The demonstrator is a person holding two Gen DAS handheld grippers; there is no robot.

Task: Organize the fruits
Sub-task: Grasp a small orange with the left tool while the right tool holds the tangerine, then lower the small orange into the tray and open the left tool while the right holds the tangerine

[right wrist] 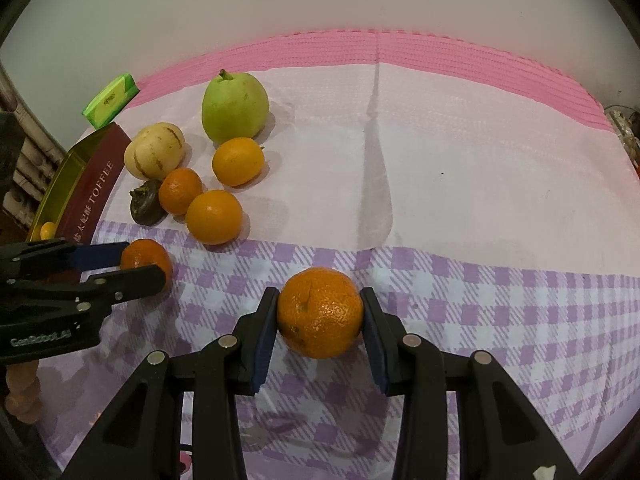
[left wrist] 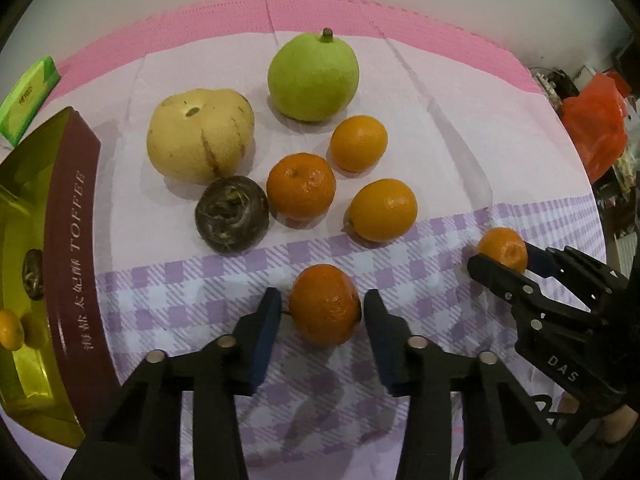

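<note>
L tongs (left wrist: 322, 312) at bottom centre of the L wrist view, pinching a mandarin (left wrist: 325, 305) on both sides w/ the blue pads; fruit sits on the purple-check part of the cloth (left wrist: 200, 292) on the counter. R tongs (right wrist: 320, 312) bottom centre of the R wrist view, clamped on a second mandarin (right wrist: 320, 312), also on the check area. In the L view the R tongs show at right edge.

Mid frame of the L view, loose group on the plain cloth: dark shrivelled passion fruit (left wrist: 231, 215), one mandarin-type (left wrist: 301, 186), two smoother orange citrus (left wrist: 383, 210) (left wrist: 358, 143). Behind them a yellow striped pepino melon (left wrist: 200, 134), then a green pear (left wrist: 313, 78) furthest.

Left edge: open toffee box (left wrist: 76, 240), gold inside, w/ an orange fruit (left wrist: 10, 330) and a dark one (left wrist: 33, 274) in it. Upper left: green packet (left wrist: 28, 98). Pink mat (left wrist: 320, 12) at far edge.
</note>
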